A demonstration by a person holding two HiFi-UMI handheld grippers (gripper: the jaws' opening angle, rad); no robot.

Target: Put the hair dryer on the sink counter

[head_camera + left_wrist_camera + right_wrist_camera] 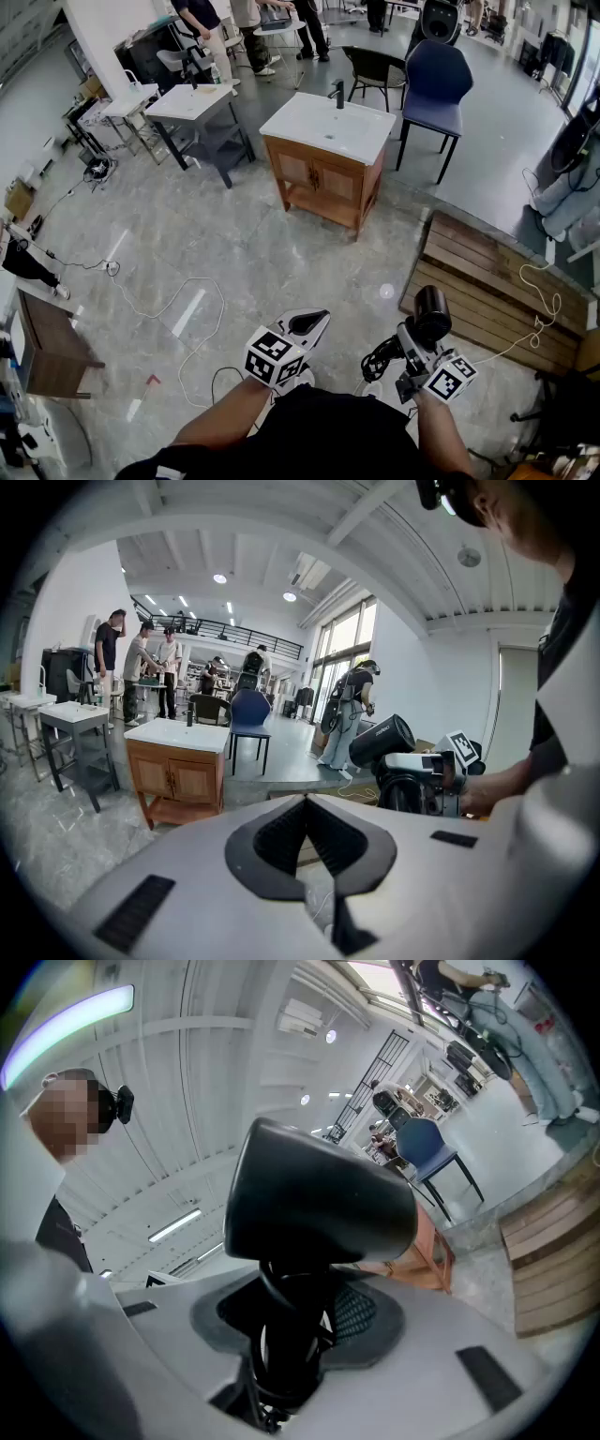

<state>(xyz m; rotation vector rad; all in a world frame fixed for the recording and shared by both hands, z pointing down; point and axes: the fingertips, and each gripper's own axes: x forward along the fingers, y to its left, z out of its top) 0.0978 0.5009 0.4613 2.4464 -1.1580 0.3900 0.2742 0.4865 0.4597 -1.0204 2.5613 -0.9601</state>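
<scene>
Counted two grippers, one hair dryer, one sink counter. Found hair dryer (431, 317) held up off the floor at lower right of the head view, well apart from sink counter (328, 129). Saw right gripper (413, 349) partly closed on the dryer's handle, pads pressed against it, black barrel sticking out past the jaws. Saw left gripper (307, 327) empty, tips together, with only a diamond-shaped gap between the pads behind them. Counted one black faucet (338, 93) on the counter and two chairs behind it: one blue chair (437, 80), one black chair (375, 66). Noted one wooden platform (487, 281) to the right. Could not make out the handle clearly in the right gripper view, looped over with black cord (379, 357). Could not see the dryer's mouth there, hidden behind the barrel.
</scene>
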